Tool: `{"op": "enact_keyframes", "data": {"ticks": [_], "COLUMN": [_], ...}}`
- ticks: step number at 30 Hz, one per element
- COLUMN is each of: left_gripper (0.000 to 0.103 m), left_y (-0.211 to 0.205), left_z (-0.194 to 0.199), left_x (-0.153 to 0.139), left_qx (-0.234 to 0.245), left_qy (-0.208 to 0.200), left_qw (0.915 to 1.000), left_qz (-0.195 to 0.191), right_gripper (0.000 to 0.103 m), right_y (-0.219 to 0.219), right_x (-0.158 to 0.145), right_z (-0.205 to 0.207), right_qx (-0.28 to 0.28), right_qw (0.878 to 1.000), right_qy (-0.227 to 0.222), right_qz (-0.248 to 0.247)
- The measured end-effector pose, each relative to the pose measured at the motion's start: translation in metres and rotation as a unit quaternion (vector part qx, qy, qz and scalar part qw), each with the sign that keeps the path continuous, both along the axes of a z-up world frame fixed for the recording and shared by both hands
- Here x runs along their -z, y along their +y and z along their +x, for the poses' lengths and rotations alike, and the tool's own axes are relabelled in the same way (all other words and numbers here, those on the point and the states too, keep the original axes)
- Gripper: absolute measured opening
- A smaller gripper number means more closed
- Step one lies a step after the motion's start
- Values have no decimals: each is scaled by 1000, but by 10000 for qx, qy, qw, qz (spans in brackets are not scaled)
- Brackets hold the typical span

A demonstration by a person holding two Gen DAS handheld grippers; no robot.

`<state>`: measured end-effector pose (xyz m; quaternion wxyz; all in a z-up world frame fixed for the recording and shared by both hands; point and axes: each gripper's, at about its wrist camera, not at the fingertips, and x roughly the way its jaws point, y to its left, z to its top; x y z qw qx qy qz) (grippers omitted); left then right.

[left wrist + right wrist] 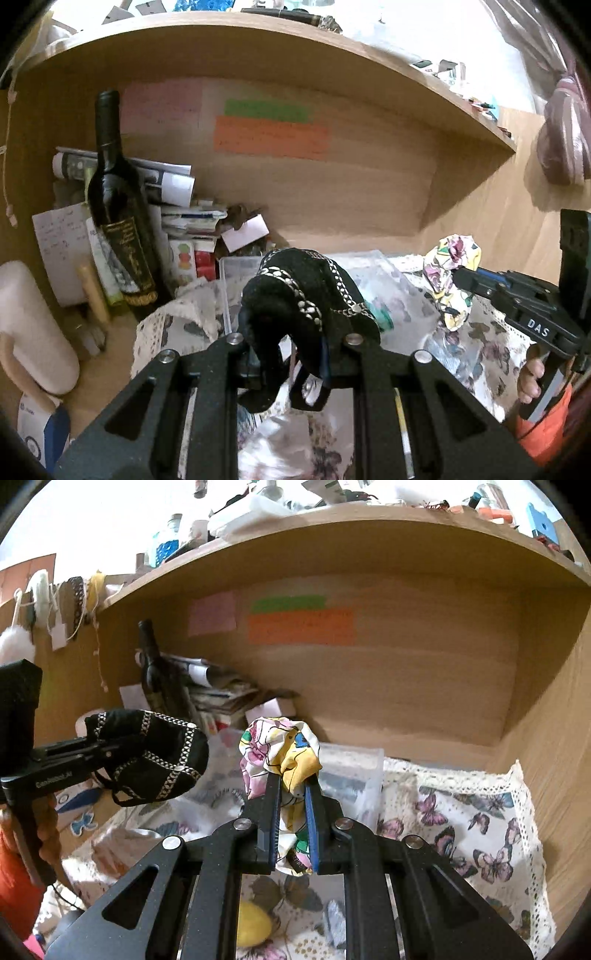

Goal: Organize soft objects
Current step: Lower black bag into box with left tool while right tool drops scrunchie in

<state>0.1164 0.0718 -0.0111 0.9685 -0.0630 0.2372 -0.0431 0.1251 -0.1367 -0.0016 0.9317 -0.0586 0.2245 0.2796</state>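
Observation:
My left gripper (pixel 291 332) is shut on a black fabric piece with silver chain trim (pixel 303 295), held above the desk; it also shows at the left of the right wrist view (pixel 151 757). My right gripper (pixel 293 779) is shut on a crumpled floral cloth in yellow, pink and white (pixel 280 753), held up over the butterfly-print cloth (pixel 480 830). In the left wrist view the floral cloth (pixel 450 273) hangs at the right, at the tip of the right gripper (pixel 461 277).
A dark wine bottle (pixel 118 214) stands at the back left by stacked papers (pixel 177 206). A clear plastic box (pixel 351 775) sits behind the held cloths. A yellow object (pixel 251 923) lies on the cloth. A wooden shelf (pixel 258 40) hangs overhead, a side wall (pixel 554 757) at right.

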Motion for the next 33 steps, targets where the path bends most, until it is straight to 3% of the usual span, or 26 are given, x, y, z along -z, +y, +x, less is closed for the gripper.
{"op": "enact_keyframes", "data": {"ticks": [5,11,19,26,28,31,33], "left_gripper": [19,19,19,22,31,46,55], "left_y": [-1,-4,-18,-28,-28,-27,-26], "left_z": [27,64,91,91,90,86,82], "left_x": [7,30,61,72,71,68,64], "left_qx": [-1,61,77,102,109,111,130], "left_qy": [170,673,1156,1285,1323,1327,1278], "left_qw": [9998,9976,9933,9913,9909,9909,9916], "left_qz": [-50,-179,53,280,235,175,145], "right_gripper": [11,11,11,11,15,32,38], "right_y": [9,23,47,57,58,55,51], "right_x": [3,18,45,66,70,67,64], "right_z": [16,42,64,78,78,78,77], "right_qx": [112,154,192,125,115,151,172], "right_qw": [9999,9991,9952,9897,9884,9889,9901], "right_qy": [7,257,489,844,917,957,973], "right_qz": [-88,-301,-824,-1150,-1203,-1126,-994]}}
